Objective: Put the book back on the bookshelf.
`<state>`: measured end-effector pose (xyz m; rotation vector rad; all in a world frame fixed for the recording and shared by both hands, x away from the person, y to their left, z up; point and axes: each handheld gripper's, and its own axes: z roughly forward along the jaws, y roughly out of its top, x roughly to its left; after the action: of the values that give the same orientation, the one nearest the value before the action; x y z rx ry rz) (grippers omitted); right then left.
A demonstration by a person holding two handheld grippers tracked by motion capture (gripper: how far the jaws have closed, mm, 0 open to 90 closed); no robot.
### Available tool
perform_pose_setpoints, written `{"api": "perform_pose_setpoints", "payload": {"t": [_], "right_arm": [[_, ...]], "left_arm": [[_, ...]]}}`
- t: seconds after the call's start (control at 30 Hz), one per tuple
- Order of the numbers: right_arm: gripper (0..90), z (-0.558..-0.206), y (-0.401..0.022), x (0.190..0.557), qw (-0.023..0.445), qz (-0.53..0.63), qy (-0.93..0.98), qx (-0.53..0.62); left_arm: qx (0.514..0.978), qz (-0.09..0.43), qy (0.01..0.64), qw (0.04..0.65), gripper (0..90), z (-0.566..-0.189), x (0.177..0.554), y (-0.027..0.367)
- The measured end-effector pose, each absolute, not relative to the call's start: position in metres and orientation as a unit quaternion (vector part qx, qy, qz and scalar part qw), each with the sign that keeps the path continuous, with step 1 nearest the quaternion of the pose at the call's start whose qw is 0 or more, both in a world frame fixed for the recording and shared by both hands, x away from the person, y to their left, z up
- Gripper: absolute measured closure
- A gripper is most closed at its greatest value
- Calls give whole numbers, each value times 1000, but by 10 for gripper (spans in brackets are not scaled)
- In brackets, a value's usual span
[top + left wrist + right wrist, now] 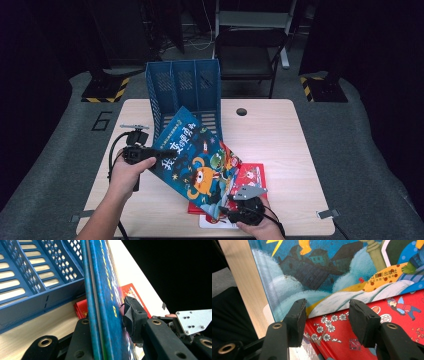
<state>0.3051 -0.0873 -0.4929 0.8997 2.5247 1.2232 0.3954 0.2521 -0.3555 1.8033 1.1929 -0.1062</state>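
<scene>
The light wooden table (280, 135) stands on grey floor in a dark room. The left gripper (150, 154) jaws clamp the blue illustrated picture book (200, 160). The right gripper (325, 320) jaws stand wide; the red book (352, 340) beneath is partly hidden.

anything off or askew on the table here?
Only the blue book: it sits tilted, its top corner leaning at the blue file rack, its lower part over the red book. The left gripper is shut on its edge; the right gripper is open at its lower corner. No spill or damage visible.
</scene>
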Motion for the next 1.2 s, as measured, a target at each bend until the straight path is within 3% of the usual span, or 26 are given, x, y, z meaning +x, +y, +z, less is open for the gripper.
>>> {"api": "perform_pose_setpoints", "payload": {"t": [0.4,1.2], "right_arm": [[423,-493,-75,309,104,413,845,325],[419,-494,-70,312,106,419,843,319]], "left_arm": [[749,-34,472,464,714,-339,404,244],[761,-13,477,439,700,-324,389,238]]}}
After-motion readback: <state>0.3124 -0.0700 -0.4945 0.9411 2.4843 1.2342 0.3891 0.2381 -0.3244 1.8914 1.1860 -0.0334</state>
